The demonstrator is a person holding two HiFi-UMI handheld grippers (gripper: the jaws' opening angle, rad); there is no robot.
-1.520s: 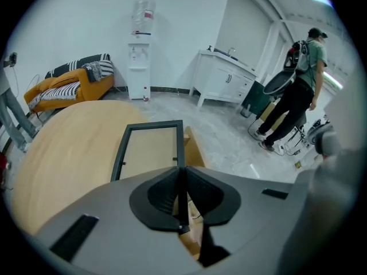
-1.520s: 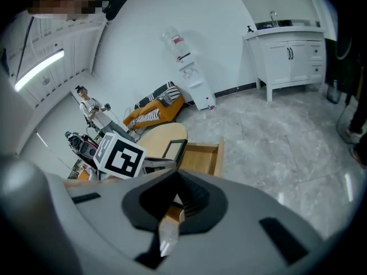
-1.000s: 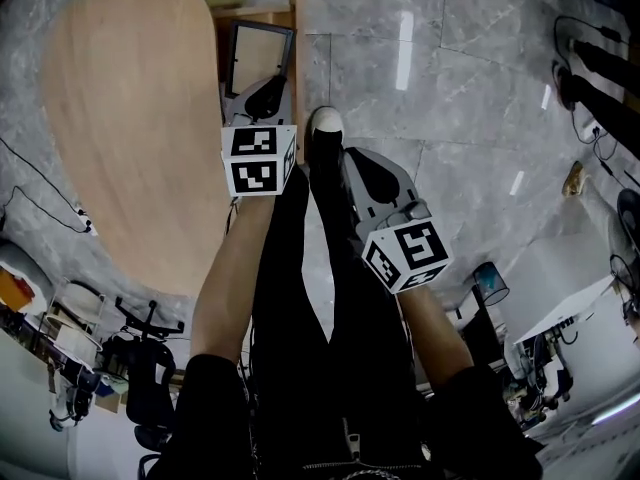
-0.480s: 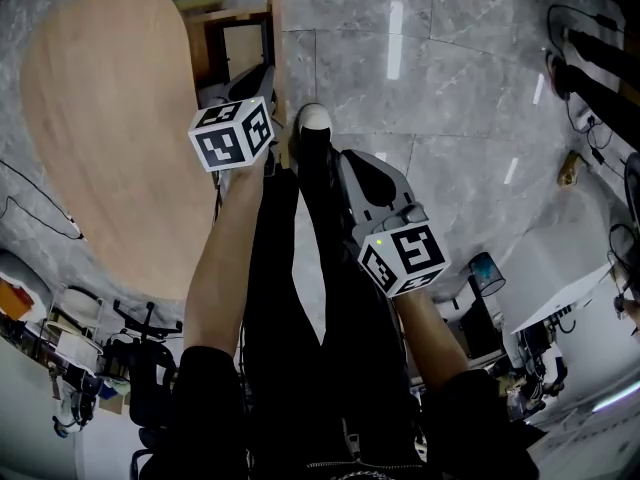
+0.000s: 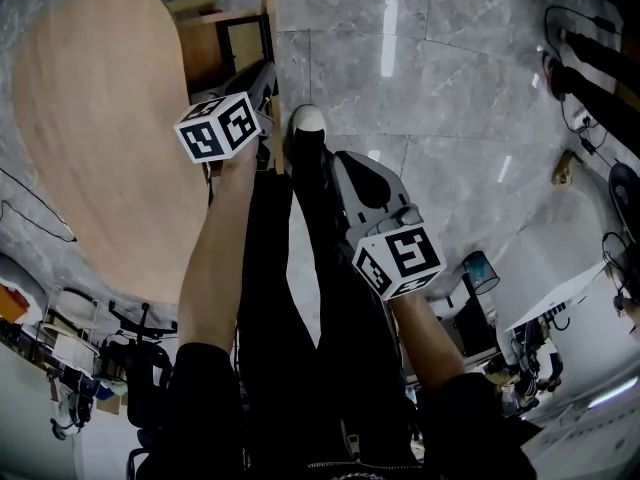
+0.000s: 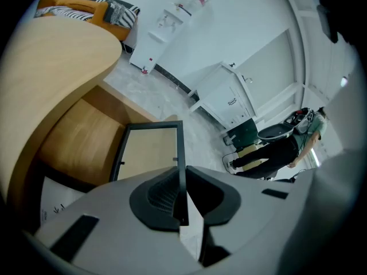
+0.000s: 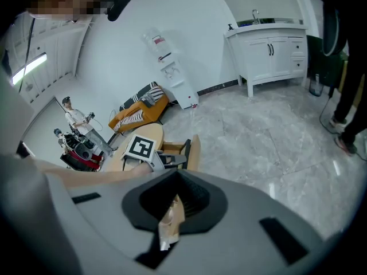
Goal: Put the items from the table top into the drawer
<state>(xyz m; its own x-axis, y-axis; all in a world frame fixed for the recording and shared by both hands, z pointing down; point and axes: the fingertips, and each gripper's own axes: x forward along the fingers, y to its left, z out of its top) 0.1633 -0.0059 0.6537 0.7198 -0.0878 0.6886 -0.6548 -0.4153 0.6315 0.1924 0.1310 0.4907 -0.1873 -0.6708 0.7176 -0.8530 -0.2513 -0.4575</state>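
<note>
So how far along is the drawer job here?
Done: the drawer stands open, and the table top looks bare. In hand: the left gripper is clamped on the drawer's dark rim; the right gripper holds a crumpled tan item. Left: drop that item into the drawer.

Counter [image 5: 100, 138] finished in pale wood; drawer [image 6: 150, 153] tan, framed in black. Floor [image 5: 450, 118] veined grey. Left claw [image 6: 182, 179], right claw [image 7: 175, 185] grey, black-padded. Marker cube [image 5: 220, 126] patterned black-white. Wrapper [image 7: 169, 222] brown-tan.

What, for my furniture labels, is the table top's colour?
Table top: pale wood; head view.
</note>
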